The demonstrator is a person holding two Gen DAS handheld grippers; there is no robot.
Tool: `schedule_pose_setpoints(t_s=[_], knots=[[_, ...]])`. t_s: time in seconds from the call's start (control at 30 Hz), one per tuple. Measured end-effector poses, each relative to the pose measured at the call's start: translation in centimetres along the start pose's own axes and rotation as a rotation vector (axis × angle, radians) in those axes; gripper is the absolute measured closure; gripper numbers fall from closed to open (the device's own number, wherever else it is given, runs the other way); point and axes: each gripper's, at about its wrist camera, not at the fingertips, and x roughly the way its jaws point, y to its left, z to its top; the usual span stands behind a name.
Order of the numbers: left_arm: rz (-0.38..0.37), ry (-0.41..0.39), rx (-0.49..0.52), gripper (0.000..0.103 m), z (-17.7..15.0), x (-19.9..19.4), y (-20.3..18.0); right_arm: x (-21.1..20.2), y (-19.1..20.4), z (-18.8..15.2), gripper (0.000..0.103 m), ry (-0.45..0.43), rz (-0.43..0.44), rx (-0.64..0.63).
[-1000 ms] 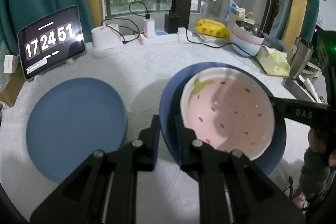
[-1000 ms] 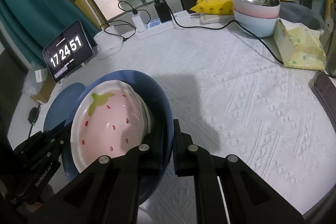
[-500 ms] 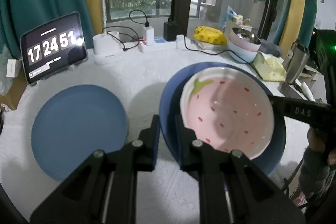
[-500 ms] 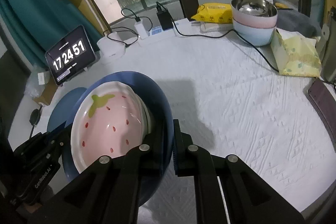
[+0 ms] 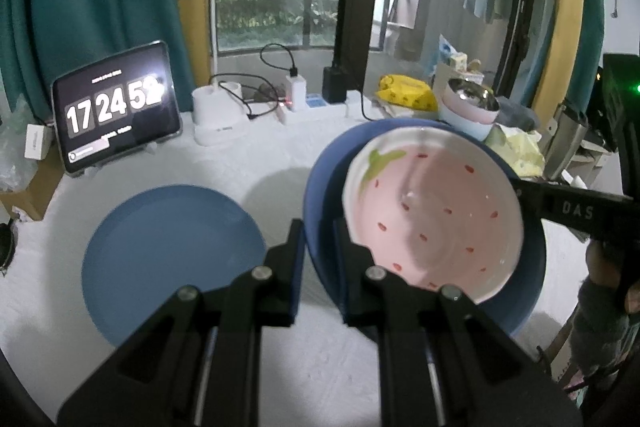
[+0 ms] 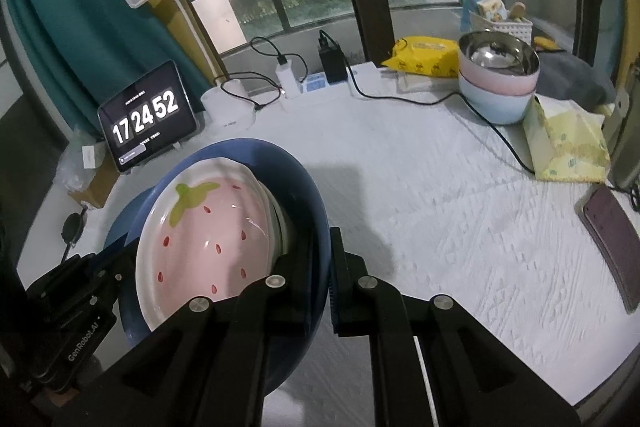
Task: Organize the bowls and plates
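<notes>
Left wrist view: left gripper (image 5: pixel 318 239) is clamped tight on the near rim of the blue plate (image 5: pixel 320 187), which carries the strawberry bowl (image 5: pixel 432 215) and hangs above the white table (image 5: pixel 240 167). A second blue plate (image 5: pixel 168 247) lies flat on the table to the left. Right wrist view: right gripper (image 6: pixel 322 267) pinches the opposite rim of the blue plate (image 6: pixel 288 179), strawberry bowl (image 6: pixel 208 231) inside, stacked bowls (image 6: pixel 498 83) far back by the window.

Right hand-held gripper (image 6: pixel 321 263) clamps blue plate (image 6: pixel 308 195) carrying strawberry bowl (image 6: pixel 208 227).
</notes>
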Motion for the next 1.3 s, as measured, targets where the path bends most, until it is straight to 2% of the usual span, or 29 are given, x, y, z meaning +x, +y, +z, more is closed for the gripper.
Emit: schedule_pose_setpoints(t_s=[0.6,1.3], knots=[[0.040,-0.051,-0.049,0.090,1.2,-1.7,4.3,1.1,4.6,2.1,0.094,-0.011,0.028,-0.058],[0.124,-0.080,-0.146,0.090,1.6,-2.4,11.7,4.8,11.7,4.2,0.094,0.004,0.092,-0.148]])
